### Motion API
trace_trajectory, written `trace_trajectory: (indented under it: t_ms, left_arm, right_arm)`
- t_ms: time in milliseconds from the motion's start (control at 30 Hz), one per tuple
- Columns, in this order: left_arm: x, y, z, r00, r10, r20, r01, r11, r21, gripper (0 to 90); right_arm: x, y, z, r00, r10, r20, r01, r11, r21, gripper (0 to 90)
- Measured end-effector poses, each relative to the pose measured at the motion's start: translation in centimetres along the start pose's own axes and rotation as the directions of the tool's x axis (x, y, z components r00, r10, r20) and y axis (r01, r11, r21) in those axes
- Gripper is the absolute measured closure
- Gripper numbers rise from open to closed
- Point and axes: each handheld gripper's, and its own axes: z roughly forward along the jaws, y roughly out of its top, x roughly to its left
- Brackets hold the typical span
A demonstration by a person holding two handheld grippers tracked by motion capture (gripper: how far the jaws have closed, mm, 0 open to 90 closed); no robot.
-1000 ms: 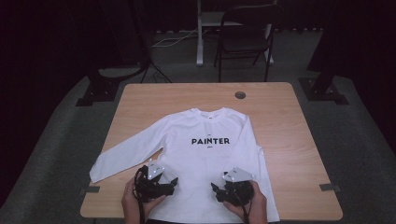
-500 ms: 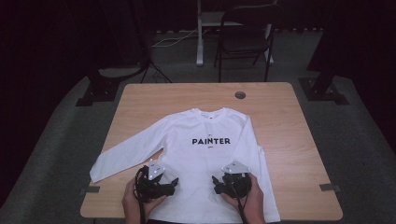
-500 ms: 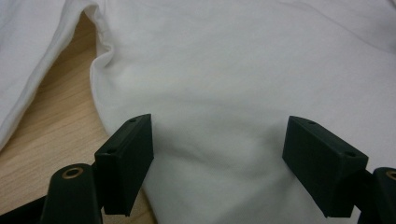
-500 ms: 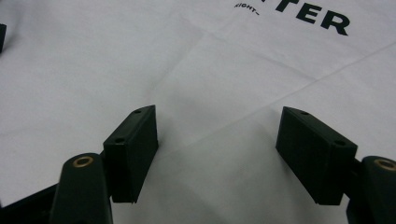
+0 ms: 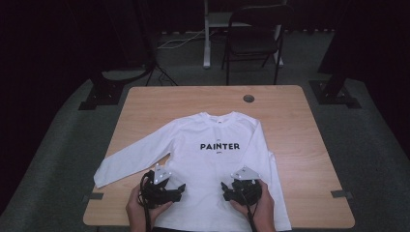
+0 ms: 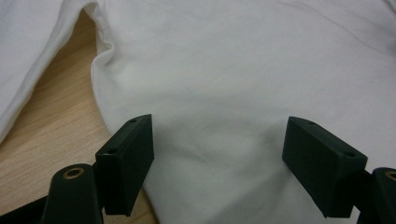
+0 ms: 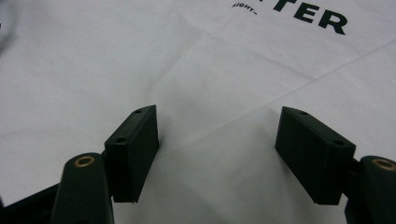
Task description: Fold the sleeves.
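Note:
A white long-sleeved shirt [image 5: 217, 154] printed PAINTER lies flat, front up, on the wooden table [image 5: 300, 125]. My left gripper [image 5: 180, 189] rests low over the shirt's lower left part and points right. In the left gripper view the left gripper [image 6: 219, 128] stands open, with shirt cloth [image 6: 233, 70] lying under the gap near the sleeve seam. My right gripper [image 5: 226, 191] sits over the lower right part and points left. Its jaws have just been opening. The right gripper [image 7: 219, 116] holds nothing, with flat cloth [image 7: 116, 56] below it.
A folding chair [image 5: 256, 34] and a white post stand behind the table. A round cable hole [image 5: 248, 98] sits near the table's far edge. Grey tape marks [image 5: 341, 194] lie at both front corners. Bare wood [image 6: 56, 107] shows between sleeve and body.
The right gripper has shifted slightly farther onto the shirt. The left gripper and the shirt have stayed where they were.

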Motion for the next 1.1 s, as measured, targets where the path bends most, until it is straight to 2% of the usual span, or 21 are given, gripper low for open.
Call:
trace_trajectory:
  t_ms: [133,233,600,867,1100]
  left_arm:
    - [0.2,0.0,0.0,0.9999,-0.011,0.013,0.011,0.9999,-0.001,26.0]
    - [0.3,0.0,-0.1,0.9999,-0.015,0.003,0.015,0.9999,-0.006,26.4]
    - [0.8,0.0,-0.3,0.9996,-0.028,0.008,0.028,0.9996,-0.001,26.5]
    - [3.0,-0.2,-1.5,0.9967,-0.080,-0.009,0.080,0.9966,-0.022,26.5]
    - [5.3,-0.3,-2.2,0.9896,-0.138,-0.042,0.136,0.9898,-0.042,26.4]
  right_arm:
    - [-0.1,0.0,0.0,1.0000,-0.003,-0.003,0.003,1.000,0.000,29.2]
    - [-0.1,0.0,0.0,1.0000,-0.005,-0.006,0.005,1.000,0.000,29.2]
    - [-0.4,0.0,0.0,0.9998,-0.012,-0.016,0.012,1.000,0.000,29.2]
    - [-0.7,-0.1,-0.1,0.9998,-0.012,-0.015,0.012,1.000,0.000,29.3]
    - [-0.7,-0.2,-0.2,0.9998,-0.013,-0.015,0.013,1.000,0.001,29.3]
